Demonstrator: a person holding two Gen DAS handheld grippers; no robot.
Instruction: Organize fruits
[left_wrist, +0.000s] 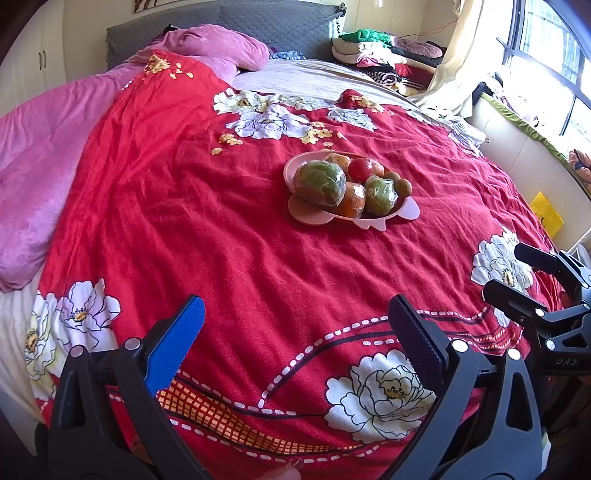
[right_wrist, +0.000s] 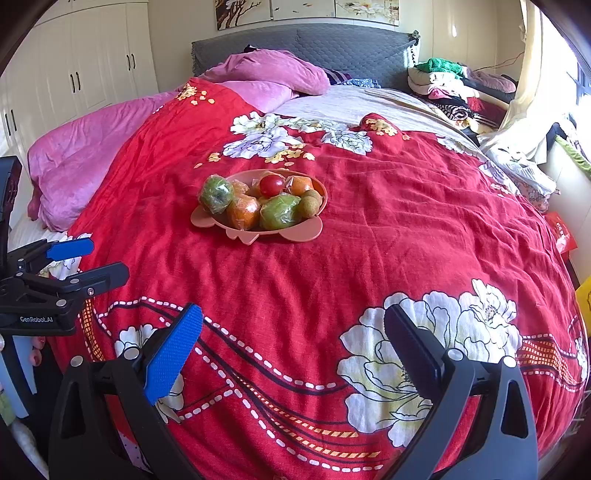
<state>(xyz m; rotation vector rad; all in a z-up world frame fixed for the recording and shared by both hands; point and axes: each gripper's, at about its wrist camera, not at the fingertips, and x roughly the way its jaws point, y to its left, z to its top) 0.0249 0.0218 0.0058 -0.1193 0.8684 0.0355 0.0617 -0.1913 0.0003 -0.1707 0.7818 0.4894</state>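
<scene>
Both grippers — left (left_wrist: 295, 332), marked "GenRobot.AI"; right (right_wrist: 291, 343) — gape wide, empty; fruit plate (right_wrist: 310, 232) well ahead.

plate (right_wrist: 258, 236) — far rim hidden by fruit (right_wrist: 275, 212) | back fruits unidentifiable

Bed (right_wrist: 369, 251) — red floral quilt, pink fruit plate (right_wrist: 258, 230) on it.
</scene>
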